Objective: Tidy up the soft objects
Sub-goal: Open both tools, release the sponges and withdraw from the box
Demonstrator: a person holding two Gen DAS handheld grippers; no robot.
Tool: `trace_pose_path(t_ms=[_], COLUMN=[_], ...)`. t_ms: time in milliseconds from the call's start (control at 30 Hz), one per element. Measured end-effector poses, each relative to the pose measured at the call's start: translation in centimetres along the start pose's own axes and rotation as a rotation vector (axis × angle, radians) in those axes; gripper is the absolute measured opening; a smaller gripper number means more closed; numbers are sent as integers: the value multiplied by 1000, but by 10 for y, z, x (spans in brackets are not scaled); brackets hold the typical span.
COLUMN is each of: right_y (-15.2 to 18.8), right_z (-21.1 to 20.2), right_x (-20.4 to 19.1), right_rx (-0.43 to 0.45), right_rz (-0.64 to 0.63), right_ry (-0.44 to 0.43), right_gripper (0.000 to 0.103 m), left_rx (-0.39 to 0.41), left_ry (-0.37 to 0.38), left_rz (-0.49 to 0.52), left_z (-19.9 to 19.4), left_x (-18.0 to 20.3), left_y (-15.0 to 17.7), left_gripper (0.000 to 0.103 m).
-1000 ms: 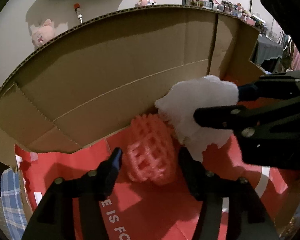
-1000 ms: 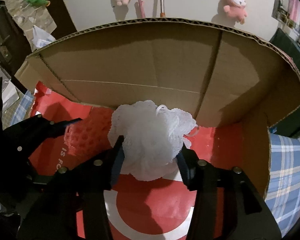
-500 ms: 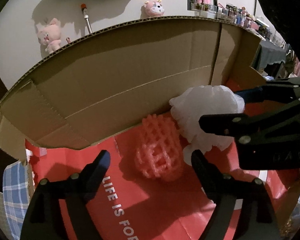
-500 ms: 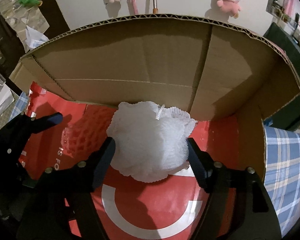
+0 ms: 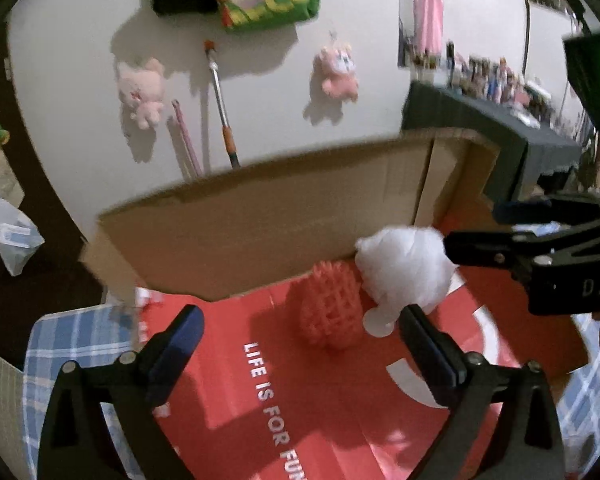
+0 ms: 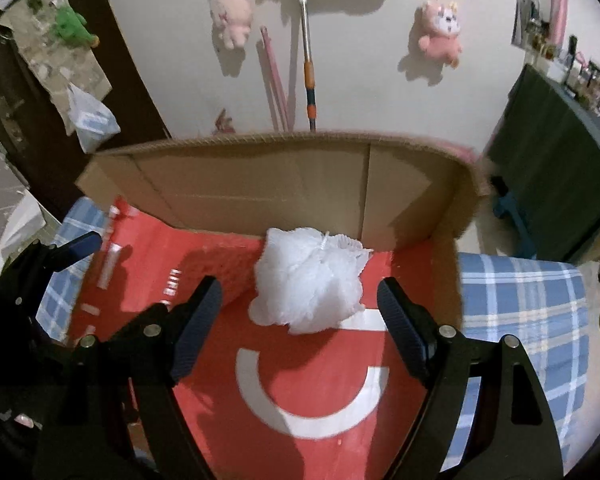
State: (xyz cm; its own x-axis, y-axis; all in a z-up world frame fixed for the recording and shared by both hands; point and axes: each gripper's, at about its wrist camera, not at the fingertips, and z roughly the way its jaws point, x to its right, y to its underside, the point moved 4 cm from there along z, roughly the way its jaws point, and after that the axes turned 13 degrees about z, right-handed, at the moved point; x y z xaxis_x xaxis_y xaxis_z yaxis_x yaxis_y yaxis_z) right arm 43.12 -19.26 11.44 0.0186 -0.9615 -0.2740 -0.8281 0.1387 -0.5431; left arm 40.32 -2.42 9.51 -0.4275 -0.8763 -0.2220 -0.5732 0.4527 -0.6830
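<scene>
A white mesh bath puff point(image 6: 310, 280) lies on the red floor of an open cardboard box point(image 6: 260, 188), against the back wall. A pink foam net sleeve point(image 5: 332, 308) lies just left of it; in the right wrist view the sleeve point(image 6: 230, 268) is blurred and blends into the red. The puff also shows in the left wrist view point(image 5: 404, 272). My right gripper point(image 6: 300, 300) is open, its fingers apart on either side of the puff and raised clear of it. My left gripper point(image 5: 300, 332) is open and empty, above and in front of the sleeve.
The box floor is a red flap with white lettering point(image 5: 272, 396). The box stands on a blue plaid cloth point(image 6: 520, 312). Plush toys point(image 6: 440, 36) and a brush point(image 6: 306, 40) hang on the wall behind. A dark cabinet point(image 6: 560, 160) stands at the right.
Both grippers opened, let go of the puff and the sleeve, and pulled back and up from the box. Both soft objects now rest on the box floor.
</scene>
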Motion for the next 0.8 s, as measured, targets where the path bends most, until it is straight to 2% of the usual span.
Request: trace_pose_path(t_ms=[100, 167, 333, 467, 567, 700, 800], right_y=[8, 15, 36, 62, 82, 115, 139], right_z=[-39, -64, -129, -180, -208, -243, -263], right_x=[-6, -10, -17, -21, -20, -16, -12], right_rx=[81, 129, 250, 339, 390, 442, 498], right_rz=[-18, -28, -68, -103, -112, -104, -127], right_ry=[-1, -4, -22, -40, -54, -108, -88], right_gripper=[80, 80, 87, 87, 91, 92, 92], left_rx=[46, 66, 145, 217, 283, 348, 393], left_ry=[-28, -19, -22, -52, -109, -117, -149], left_rz=[-59, -90, -160, -162, -112, -87, -65], left_z=[-35, -54, -110, -149, -184, -222, -246], left_x=[-4, -5, -1, 6, 18, 32, 40], left_y=[0, 2, 9, 19, 28, 45, 60], left_gripper=[103, 103, 103, 103, 103, 103, 103])
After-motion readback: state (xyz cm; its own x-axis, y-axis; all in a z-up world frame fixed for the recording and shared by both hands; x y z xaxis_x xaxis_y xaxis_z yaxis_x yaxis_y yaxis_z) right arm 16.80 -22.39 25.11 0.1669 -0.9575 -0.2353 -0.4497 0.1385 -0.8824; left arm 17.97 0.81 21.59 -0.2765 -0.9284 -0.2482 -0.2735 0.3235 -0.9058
